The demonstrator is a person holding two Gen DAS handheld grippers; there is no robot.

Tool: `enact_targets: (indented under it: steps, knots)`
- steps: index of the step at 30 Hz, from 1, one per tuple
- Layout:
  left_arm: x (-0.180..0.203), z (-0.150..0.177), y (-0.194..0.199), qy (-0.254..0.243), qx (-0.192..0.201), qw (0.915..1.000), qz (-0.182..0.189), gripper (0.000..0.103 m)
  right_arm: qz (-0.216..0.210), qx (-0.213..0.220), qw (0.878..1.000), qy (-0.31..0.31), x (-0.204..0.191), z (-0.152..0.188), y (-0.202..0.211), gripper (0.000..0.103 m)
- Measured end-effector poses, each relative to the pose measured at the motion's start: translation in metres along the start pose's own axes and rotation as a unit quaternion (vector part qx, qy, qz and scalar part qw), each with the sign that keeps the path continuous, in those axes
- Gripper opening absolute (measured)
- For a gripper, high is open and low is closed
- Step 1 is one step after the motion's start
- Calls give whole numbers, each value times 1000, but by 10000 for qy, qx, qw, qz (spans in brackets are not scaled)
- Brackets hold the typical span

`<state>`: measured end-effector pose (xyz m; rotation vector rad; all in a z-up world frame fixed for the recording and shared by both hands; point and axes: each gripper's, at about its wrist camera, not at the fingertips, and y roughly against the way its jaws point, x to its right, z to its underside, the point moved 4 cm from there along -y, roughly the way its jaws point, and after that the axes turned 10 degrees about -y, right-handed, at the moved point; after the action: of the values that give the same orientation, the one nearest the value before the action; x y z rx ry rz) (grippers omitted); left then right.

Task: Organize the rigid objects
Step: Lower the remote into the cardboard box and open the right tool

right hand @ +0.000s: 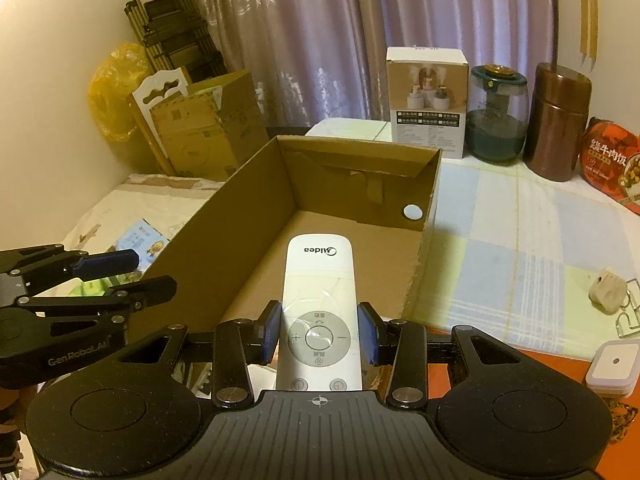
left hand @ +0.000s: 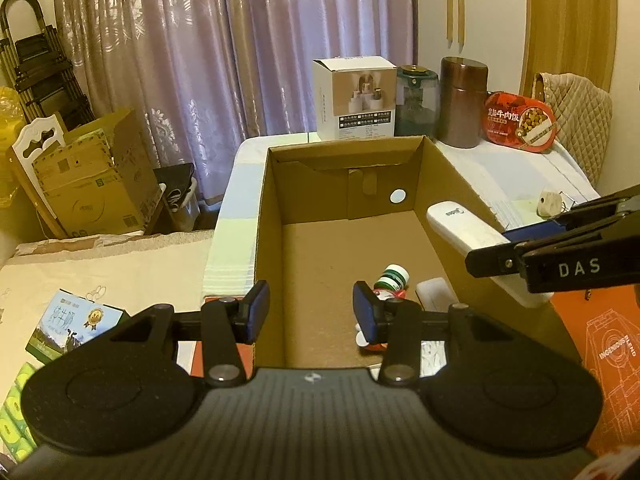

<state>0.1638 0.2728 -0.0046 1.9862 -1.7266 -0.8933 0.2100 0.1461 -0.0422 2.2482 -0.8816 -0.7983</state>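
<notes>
An open cardboard box [left hand: 272, 200] [right hand: 224, 216] stands on the table. My right gripper [right hand: 320, 334] is shut on a white Midea remote [right hand: 320, 292] and holds it over the box's near right edge; it also shows in the left wrist view [left hand: 460, 224], gripped from the right [left hand: 532, 236]. My left gripper [left hand: 312, 314] is open and empty over the box's near left wall; it shows at the left in the right wrist view [right hand: 132, 276]. A small green-capped bottle [left hand: 394, 278] and a white case [left hand: 434, 294] lie in the box.
A white carton [right hand: 428, 100], a glass jar [right hand: 498, 114], a brown canister [right hand: 558, 120] and a red food tin [right hand: 616, 164] stand at the table's back. A white lidded container [right hand: 612, 366] and a small pale lump [right hand: 608, 290] lie right. Cartons [left hand: 92, 184] stand left.
</notes>
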Motion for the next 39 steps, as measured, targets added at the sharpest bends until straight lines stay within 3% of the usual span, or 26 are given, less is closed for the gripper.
enact_targets:
  steps: [30, 39]
  knots:
    - [-6, 7, 6, 135, 21, 9999, -6, 40, -137, -162, 9996, -164, -9, 9, -18, 38]
    - [-1, 7, 27, 257, 72, 9996, 21, 40, -206, 93, 9990, -383, 3, 8, 16, 40]
